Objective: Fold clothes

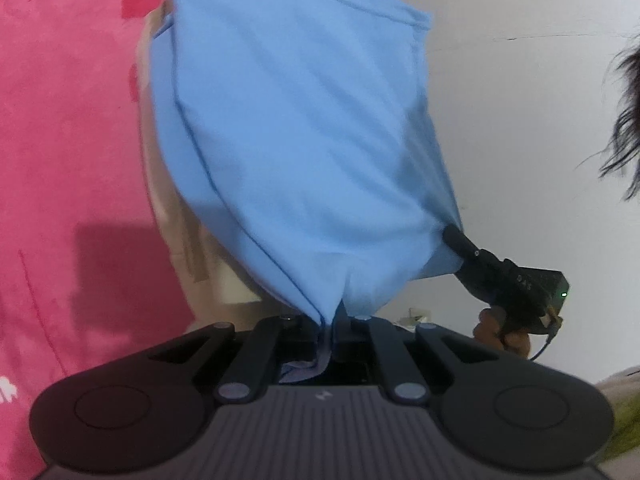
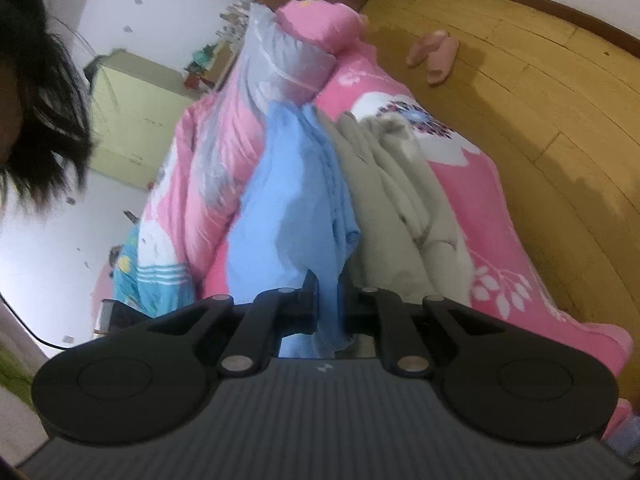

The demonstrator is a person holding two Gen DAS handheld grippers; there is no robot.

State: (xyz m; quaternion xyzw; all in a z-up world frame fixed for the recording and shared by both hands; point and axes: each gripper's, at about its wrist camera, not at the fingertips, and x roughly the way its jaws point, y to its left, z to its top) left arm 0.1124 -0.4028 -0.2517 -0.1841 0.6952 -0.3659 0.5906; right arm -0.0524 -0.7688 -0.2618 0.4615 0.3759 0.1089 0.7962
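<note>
Two grippers pinch one light-blue garment (image 1: 288,140), lifted clear above the pink floral bedspread (image 2: 492,200). A beige garment (image 2: 396,200) lies on the bedspread near its floor-side edge. Left gripper (image 1: 326,330): jaws closed on a bunched blue edge. Right gripper (image 2: 328,304): jaws clamped on blue cloth too. A hand (image 1: 500,330) grips the right one.

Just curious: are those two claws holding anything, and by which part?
Both grip the blue garment by its edge: left gripper, right gripper, at separate spots.

Both claws, left (image 1: 328,332) and right (image 2: 328,312), clamped tight.
</note>
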